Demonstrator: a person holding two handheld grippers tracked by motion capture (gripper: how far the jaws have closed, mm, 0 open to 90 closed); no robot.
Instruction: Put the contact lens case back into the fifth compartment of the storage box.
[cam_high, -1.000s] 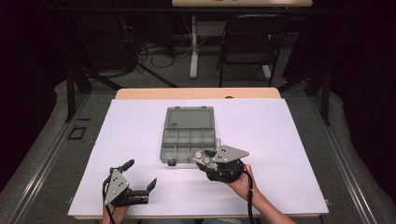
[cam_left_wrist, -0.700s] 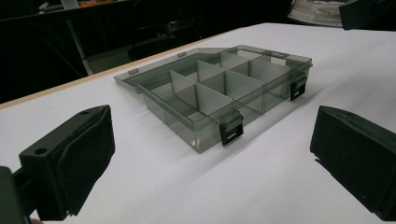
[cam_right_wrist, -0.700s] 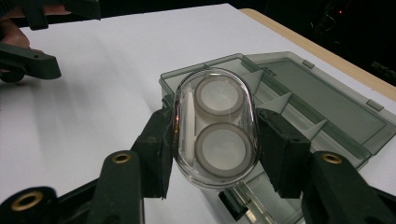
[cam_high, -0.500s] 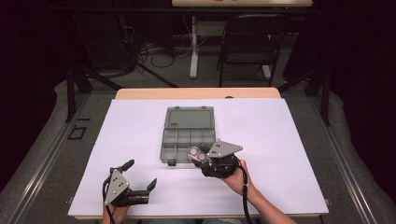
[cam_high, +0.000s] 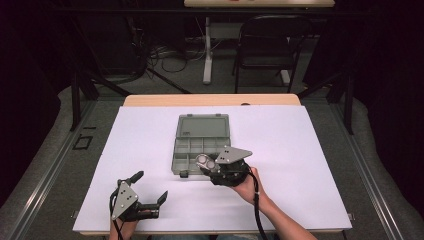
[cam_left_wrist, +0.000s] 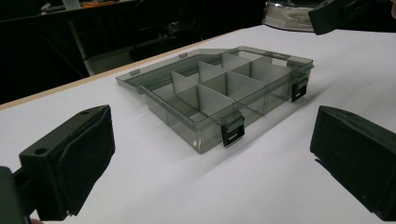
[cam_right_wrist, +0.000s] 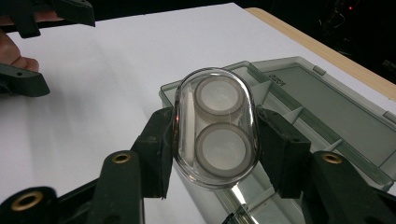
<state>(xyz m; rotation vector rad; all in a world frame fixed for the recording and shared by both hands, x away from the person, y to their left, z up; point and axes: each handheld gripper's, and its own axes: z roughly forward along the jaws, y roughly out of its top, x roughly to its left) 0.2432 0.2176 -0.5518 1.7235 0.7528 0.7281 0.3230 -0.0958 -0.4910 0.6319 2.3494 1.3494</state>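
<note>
Right claw (cam_right_wrist: 212, 154) clenched on clear oval plastic capsule (cam_right_wrist: 215, 126), hovering over near edge of open smoky-grey compartment box (cam_high: 200, 145) mid-surface (cam_high: 310, 150). Left claw (cam_high: 150, 187) released, near front-left corner. Risk: smooth capsule slipping, striking a divider.

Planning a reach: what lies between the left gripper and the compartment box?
Just bare white table, seen in the left gripper view between the left gripper and the box.

Overhead view far; gripper views close, sharing organizer box (cam_high: 200, 145).
</note>
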